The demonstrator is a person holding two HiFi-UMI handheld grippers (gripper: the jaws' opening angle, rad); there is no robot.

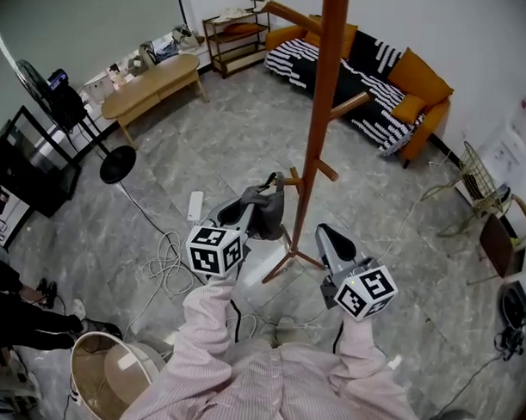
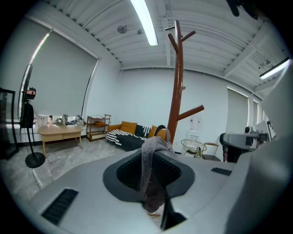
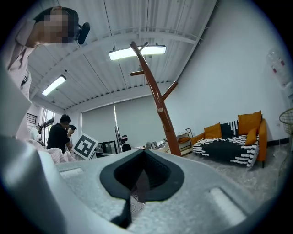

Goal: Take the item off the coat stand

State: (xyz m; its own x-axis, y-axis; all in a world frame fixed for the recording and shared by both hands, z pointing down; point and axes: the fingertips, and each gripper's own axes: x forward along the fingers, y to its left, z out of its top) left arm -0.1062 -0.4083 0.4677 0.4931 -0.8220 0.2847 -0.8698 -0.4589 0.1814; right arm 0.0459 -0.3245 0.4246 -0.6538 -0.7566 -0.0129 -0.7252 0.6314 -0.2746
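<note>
Head view: the left gripper [image 1: 251, 211] has the grey fabric item [image 1: 269, 219] just beside the coat stand [image 1: 323, 95]'s lowest peg, and it looks to be off the hook.

Left gripper view: jaws nearly closed, pinching that fabric.

Right gripper view: the right gripper [image 3: 139, 176] is closed and empty, with the stand well beyond. Only drawing the item away seems left.

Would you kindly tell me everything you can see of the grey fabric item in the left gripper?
The grey fabric item is soft, creased cloth with a dark loop at its top. The left gripper pinches it between its jaws, and it drapes limply over them. In the head view it sits bunched beside the brown coat stand, near a low peg; whether it touches that peg is unclear.
</note>
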